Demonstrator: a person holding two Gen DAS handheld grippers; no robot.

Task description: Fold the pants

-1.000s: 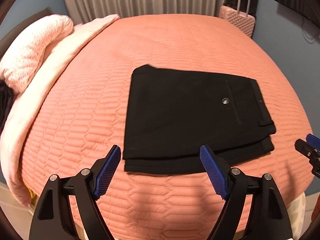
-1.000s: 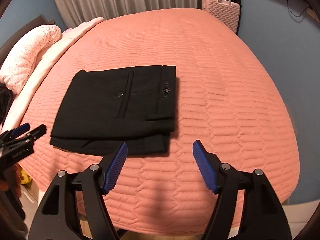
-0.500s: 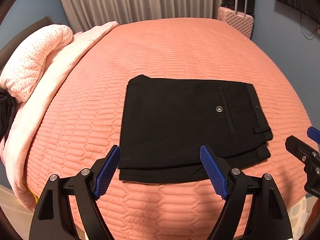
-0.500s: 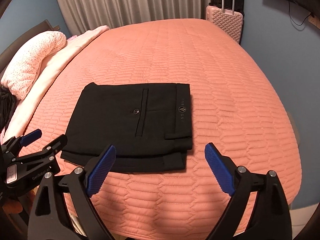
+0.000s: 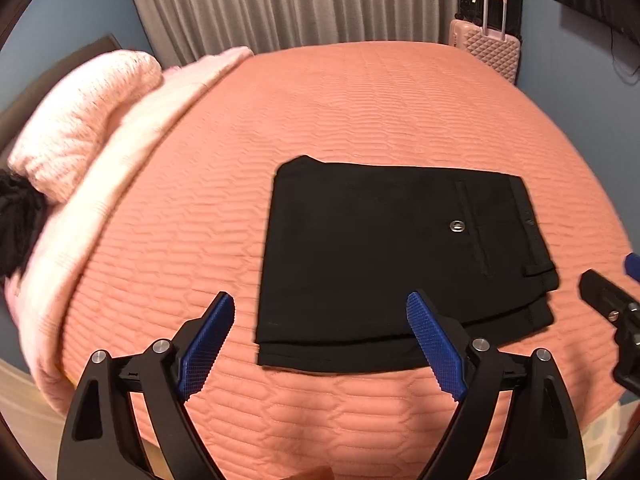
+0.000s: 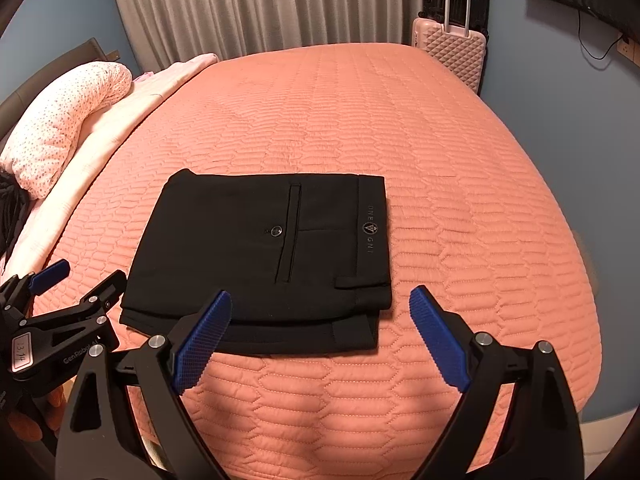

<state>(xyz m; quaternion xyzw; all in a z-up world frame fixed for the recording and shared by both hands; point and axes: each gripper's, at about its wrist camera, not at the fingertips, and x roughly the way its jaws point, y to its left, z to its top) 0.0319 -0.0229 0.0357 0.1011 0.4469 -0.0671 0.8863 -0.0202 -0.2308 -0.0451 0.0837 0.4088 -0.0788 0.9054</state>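
Bedding comes first: a wide bed under a coral quilted bedspread (image 6: 460, 184) fills both views, with a pale pink speckled pillow (image 6: 60, 120) and a cream blanket (image 6: 100, 148) bunched along its left edge. Beyond the far right corner stands a pink hard-shell suitcase (image 6: 452, 46), in front of grey pleated curtains (image 6: 260, 4).

On the bedspread, near the front edge and somewhat left of its middle, lies the pair of black pants (image 6: 256, 252), folded into a flat, compact rectangle; the waistband with its pale logo faces right, and a buttoned back pocket shows on top. A lower layer sticks out along the front edge (so the stack is not quite square).

Both tools hover over the front edge, touching nothing. The left gripper (image 5: 320, 344) has its blue ribbed pads spread wide and empty, framing the front left corner of the pants. The right gripper (image 6: 320, 336) is equally wide and empty, just in front of the front right corner.

Judging by the layout, the folding looks finished or nearly so. The risk now is a careless tidy-up: pinching only the top layer, or dragging a pad across the slack bedspread, could slide the layers apart and undo the fold.
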